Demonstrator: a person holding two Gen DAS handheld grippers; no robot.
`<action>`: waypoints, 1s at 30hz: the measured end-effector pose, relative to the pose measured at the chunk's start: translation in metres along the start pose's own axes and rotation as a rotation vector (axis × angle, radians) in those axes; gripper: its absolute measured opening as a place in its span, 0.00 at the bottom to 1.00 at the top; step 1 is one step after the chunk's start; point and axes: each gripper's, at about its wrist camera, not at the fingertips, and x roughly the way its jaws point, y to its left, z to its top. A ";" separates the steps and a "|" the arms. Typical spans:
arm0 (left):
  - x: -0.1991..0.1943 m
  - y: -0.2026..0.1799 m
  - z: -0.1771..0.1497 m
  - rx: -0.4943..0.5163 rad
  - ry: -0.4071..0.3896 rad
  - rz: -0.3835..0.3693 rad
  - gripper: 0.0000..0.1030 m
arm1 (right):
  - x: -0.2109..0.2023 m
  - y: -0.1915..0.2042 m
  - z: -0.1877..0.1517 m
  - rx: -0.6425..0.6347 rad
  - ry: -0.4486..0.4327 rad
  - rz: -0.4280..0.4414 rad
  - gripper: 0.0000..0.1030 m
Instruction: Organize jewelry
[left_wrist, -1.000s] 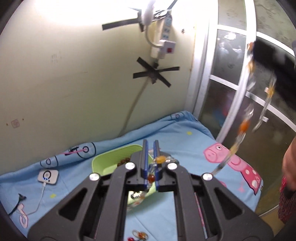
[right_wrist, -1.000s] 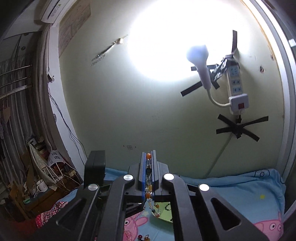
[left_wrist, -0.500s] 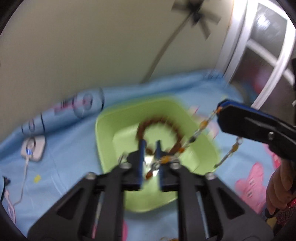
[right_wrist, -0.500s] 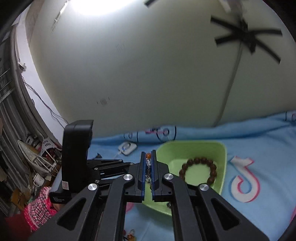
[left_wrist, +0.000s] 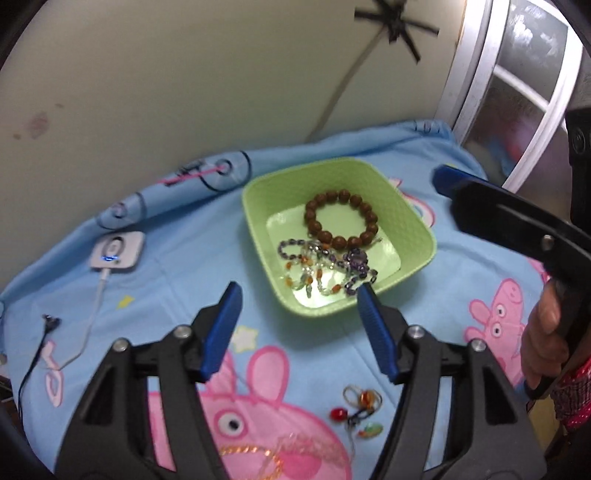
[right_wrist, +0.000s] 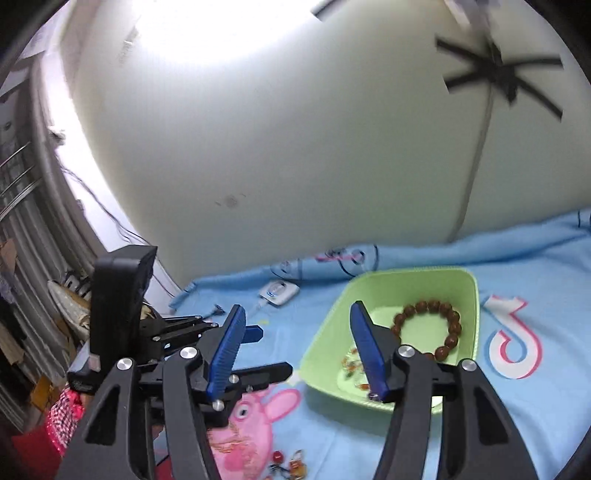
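I have both grippers over the bed, and the beaded necklace (left_wrist: 325, 266) now lies heaped in the green tray (left_wrist: 258, 206), just at six o'clock of the brown bead bracelet (left_wrist: 341, 219) that already rests there. The left gripper (left_wrist: 297, 317) has just been opening; its fingers (left_wrist: 221, 328) stand well apart with nothing between them, the right-hand tip close over the tray's near rim. The right gripper (right_wrist: 295, 343) has likewise just been opening and holds nothing, its fingers spread above the tray's near-left edge. So two pieces are in, as I judge it, and more remain: a small cluster with a red bead and rings (left_wrist: 356, 408) at six o'clock of the tray on the blue cartoon bedsheet (left_wrist: 177, 258), and a gold chain (left_wrist: 258, 454) lower still, partly hidden by my left gripper. At nine o'clock lies a white charging device (left_wrist: 116, 251) with its cable. The sheet shows a pink pig cartoon and a note-shaped logo; I can read no words.
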 end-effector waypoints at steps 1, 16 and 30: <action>-0.012 0.003 -0.004 -0.006 -0.026 -0.003 0.60 | -0.010 0.008 -0.002 -0.015 -0.010 0.015 0.38; -0.041 0.005 -0.146 -0.146 -0.107 -0.088 0.58 | 0.064 0.019 -0.122 -0.080 0.406 -0.090 0.00; 0.006 -0.057 -0.156 0.000 -0.024 -0.091 0.58 | -0.005 -0.031 -0.131 0.144 0.264 -0.083 0.00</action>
